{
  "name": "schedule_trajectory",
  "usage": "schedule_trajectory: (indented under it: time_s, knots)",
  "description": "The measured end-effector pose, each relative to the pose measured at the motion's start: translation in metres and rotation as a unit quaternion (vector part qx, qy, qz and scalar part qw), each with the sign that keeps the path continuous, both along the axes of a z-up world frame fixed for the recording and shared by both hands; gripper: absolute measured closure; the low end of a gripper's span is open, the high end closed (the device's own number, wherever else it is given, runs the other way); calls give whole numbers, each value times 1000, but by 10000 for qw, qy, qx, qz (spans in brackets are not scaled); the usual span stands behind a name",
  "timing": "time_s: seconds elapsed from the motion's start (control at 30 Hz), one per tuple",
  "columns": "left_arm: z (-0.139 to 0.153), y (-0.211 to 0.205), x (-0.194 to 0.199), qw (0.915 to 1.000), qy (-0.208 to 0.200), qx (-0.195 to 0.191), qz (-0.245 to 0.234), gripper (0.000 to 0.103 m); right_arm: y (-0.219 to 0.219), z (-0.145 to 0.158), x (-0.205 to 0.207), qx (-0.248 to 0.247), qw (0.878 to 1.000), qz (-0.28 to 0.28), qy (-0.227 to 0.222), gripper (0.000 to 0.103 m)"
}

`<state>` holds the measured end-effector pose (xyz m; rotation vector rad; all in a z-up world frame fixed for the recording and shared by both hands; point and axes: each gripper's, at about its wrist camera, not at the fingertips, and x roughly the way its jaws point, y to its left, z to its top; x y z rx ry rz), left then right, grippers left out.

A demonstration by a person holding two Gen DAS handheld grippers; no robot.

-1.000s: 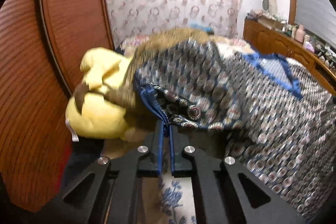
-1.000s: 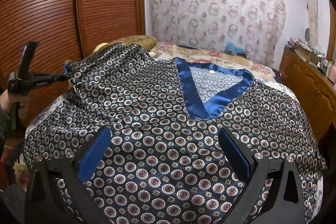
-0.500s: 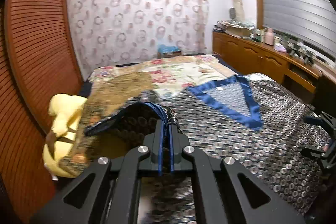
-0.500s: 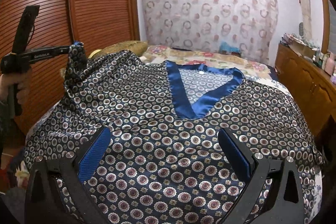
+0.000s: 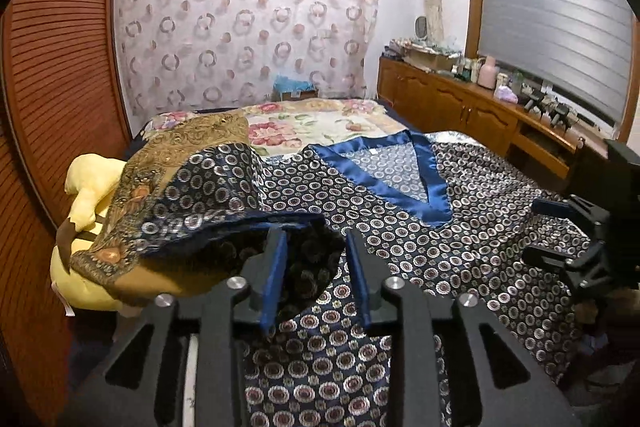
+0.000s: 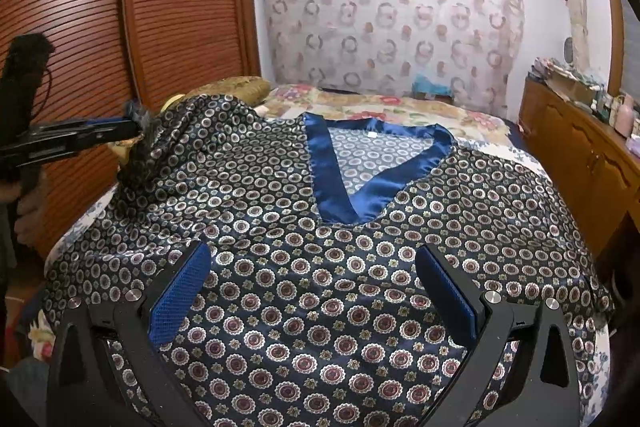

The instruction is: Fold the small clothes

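Observation:
A dark blue satin top (image 6: pixel 320 267) with a medallion print and a blue V-neck trim (image 6: pixel 340 187) lies spread on the bed; it also shows in the left wrist view (image 5: pixel 420 239). Its left sleeve (image 5: pixel 224 195) is raised and draped toward the body. My left gripper (image 5: pixel 314 259) has its jaws parted, with the sleeve edge loose between and in front of them. It appears in the right wrist view (image 6: pixel 120 129) at the sleeve tip. My right gripper (image 6: pixel 312 291) is wide open and empty above the lower front of the top.
A yellow plush toy (image 5: pixel 86 187) and a gold patterned cushion (image 5: pixel 192 139) lie at the bed's left edge by the wooden wardrobe (image 6: pixel 80 27). A floral bedspread (image 5: pixel 320 123) covers the bed. A wooden cabinet (image 5: pixel 460 107) with clutter runs along the right wall.
My left gripper carried the sleeve up and inward over the top, then opened its jaws and let the sleeve go. My right gripper stayed open and nearly still.

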<state>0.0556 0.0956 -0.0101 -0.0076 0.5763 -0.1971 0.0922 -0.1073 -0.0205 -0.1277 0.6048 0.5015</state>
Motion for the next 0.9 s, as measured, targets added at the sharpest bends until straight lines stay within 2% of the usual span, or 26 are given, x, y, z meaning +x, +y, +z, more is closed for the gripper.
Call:
schedule_trajectory:
  time_s: [0.17, 0.27, 0.4, 0.5, 0.6, 0.9]
  knots:
    - [6, 8, -18, 9997, -180, 88, 141, 64, 7, 6, 3, -55, 9999, 105, -4, 0]
    - [9, 17, -26, 9990, -296, 130, 322, 48, 14, 13, 5, -89, 9997, 229, -26, 0]
    - [8, 33, -31, 9979, -292, 92, 571, 43, 30, 25, 8, -140, 9988, 466, -108, 0]
    - [4, 48, -36, 9968, -302, -45, 741, 37, 49, 34, 10, -201, 9969, 735, -213, 0]
    - [0, 59, -42, 9959, -300, -123, 846, 36, 73, 39, 17, -309, 9936, 1051, -282, 2]
    - [-19, 85, -54, 9927, -203, -251, 1164, 35, 166, 30, 51, -524, 9776, 2040, 17, 26]
